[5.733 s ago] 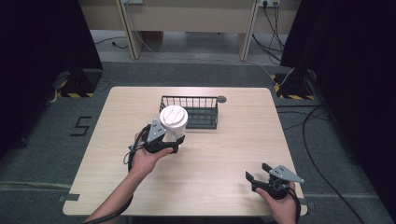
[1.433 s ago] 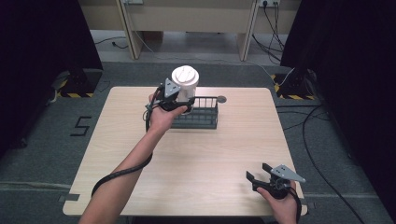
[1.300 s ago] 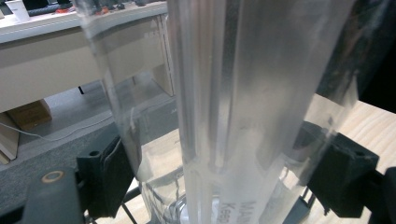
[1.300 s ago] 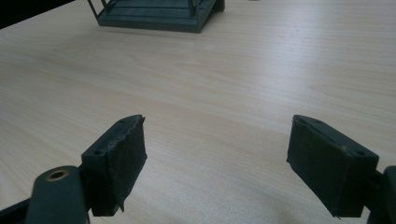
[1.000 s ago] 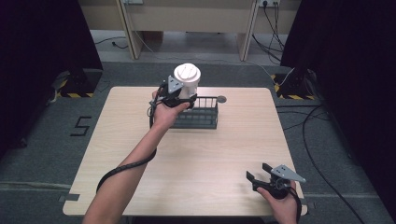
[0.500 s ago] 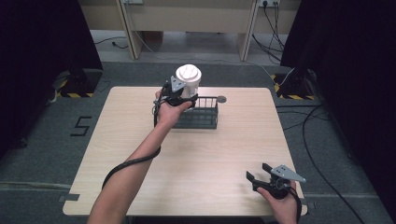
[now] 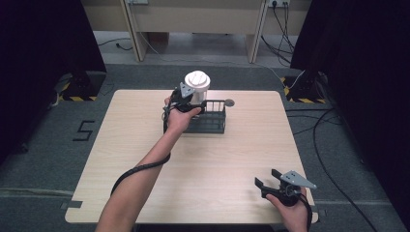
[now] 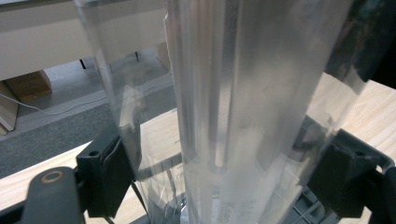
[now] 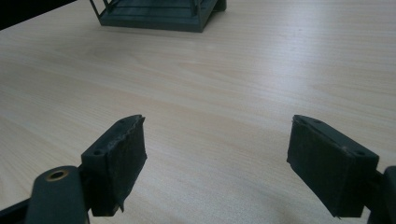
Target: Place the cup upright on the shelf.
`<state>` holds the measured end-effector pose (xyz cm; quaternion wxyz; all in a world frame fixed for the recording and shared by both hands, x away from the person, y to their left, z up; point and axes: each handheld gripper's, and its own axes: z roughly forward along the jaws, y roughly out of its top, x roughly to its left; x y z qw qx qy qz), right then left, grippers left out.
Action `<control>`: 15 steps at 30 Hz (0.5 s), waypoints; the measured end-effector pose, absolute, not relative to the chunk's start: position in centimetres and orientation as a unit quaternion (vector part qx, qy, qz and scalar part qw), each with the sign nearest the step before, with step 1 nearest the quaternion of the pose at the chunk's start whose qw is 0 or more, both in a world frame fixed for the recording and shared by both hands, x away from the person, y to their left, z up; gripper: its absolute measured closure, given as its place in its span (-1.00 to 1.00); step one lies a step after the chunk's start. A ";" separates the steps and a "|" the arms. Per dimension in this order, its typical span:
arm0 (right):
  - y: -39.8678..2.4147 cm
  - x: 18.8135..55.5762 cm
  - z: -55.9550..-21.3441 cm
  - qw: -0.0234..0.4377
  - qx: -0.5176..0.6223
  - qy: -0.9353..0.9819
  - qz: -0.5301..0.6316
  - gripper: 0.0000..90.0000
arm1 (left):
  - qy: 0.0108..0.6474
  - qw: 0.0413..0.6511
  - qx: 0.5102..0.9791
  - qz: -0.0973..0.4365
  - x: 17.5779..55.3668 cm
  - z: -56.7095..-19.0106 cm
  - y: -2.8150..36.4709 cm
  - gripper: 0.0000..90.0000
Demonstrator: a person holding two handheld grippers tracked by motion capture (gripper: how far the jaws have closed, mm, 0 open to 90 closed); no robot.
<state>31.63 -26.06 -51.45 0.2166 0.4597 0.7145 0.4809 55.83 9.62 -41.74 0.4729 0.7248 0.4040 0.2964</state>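
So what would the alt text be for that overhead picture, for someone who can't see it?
A person's left gripper holds a clear container with a white lid over a dark wire basket at the far side of a wooden table. The right gripper rests open at the table's near right corner, holding nothing.

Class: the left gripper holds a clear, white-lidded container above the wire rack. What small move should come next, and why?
Probably lower it straight down: the left gripper is shut on the container, which sits above the rack's back left corner, not yet inside.
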 end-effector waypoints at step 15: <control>-26.0 31.6 -51.5 0.216 0.459 0.716 0.481 -0.56 | 0.408 0.462 0.732 0.291 55.8 -43.3 9.2 -0.61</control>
